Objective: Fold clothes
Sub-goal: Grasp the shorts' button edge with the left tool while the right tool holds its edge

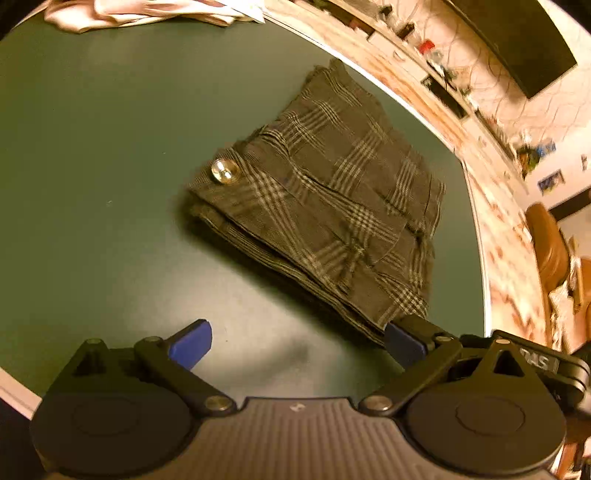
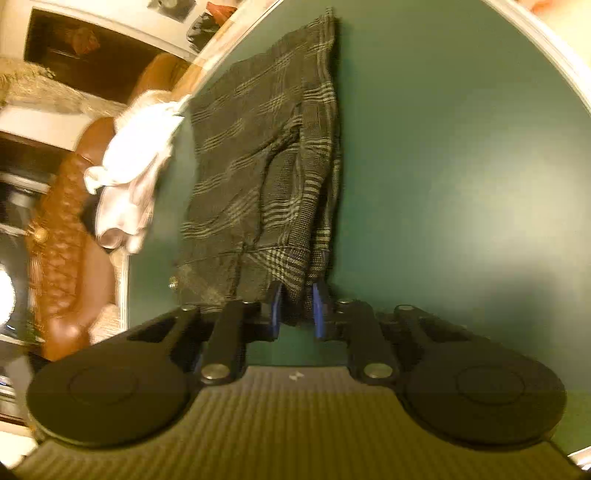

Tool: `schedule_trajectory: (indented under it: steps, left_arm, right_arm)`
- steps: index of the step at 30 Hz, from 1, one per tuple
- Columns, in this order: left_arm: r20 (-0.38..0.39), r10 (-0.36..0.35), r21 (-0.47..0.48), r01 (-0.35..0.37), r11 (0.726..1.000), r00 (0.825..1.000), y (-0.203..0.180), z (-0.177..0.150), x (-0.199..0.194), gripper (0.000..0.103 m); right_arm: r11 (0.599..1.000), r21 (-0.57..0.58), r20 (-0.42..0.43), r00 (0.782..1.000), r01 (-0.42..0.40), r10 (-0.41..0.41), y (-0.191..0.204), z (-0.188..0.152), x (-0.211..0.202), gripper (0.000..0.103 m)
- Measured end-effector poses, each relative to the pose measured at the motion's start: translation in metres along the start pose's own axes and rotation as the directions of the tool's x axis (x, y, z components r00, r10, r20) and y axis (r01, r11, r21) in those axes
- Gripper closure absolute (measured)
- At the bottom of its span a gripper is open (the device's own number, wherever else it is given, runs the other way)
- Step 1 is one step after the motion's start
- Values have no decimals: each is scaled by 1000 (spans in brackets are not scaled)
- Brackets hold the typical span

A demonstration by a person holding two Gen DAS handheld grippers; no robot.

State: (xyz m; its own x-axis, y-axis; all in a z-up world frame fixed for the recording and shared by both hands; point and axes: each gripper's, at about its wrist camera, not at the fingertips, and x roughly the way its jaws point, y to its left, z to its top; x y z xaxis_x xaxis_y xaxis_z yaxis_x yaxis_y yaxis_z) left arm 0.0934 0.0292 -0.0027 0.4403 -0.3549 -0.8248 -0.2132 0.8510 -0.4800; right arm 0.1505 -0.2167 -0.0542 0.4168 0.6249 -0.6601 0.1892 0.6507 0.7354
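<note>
A dark plaid garment [image 1: 332,206] with a silver button [image 1: 224,171] lies folded on the green table [image 1: 92,147]. My left gripper [image 1: 299,341] is open wide and empty; its right fingertip [image 1: 404,341] touches the garment's near corner. In the right wrist view the same plaid garment [image 2: 266,166] stretches away from me. My right gripper [image 2: 297,312] is shut on the garment's near edge, with cloth bunched between the blue pads [image 2: 317,310].
A pale pink garment [image 1: 140,14] lies at the table's far edge. White clothes [image 2: 133,162] hang over the table's left edge beside a brown leather chair [image 2: 62,229]. The table's white rim [image 1: 480,236] runs close to the plaid garment.
</note>
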Motion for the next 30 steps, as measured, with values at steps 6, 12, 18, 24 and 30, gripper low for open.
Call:
schedule_trajectory:
  steps: [6, 12, 18, 24, 30]
  left_arm:
    - [67, -96, -165, 106, 980, 993, 23, 1, -12, 1]
    - [98, -290, -356, 306, 883, 952, 52, 0, -4, 0]
    - [93, -379, -468, 377, 799, 921, 63, -3, 17, 0]
    - [184, -398, -473, 436, 765, 899, 68, 7, 19, 1]
    - [178, -375, -473, 413, 779, 910, 72, 16, 28, 30]
  right_arm:
    - [980, 60, 24, 982, -190, 189, 17, -16, -2, 85]
    - [936, 165, 72, 951, -310, 302, 14, -17, -4, 85]
    - [896, 252, 100, 931, -365, 351, 0, -28, 1, 85]
    - [889, 251, 103, 924, -383, 369, 10, -33, 10, 85]
    - [894, 251, 69, 929, -370, 365, 11, -47, 14, 85]
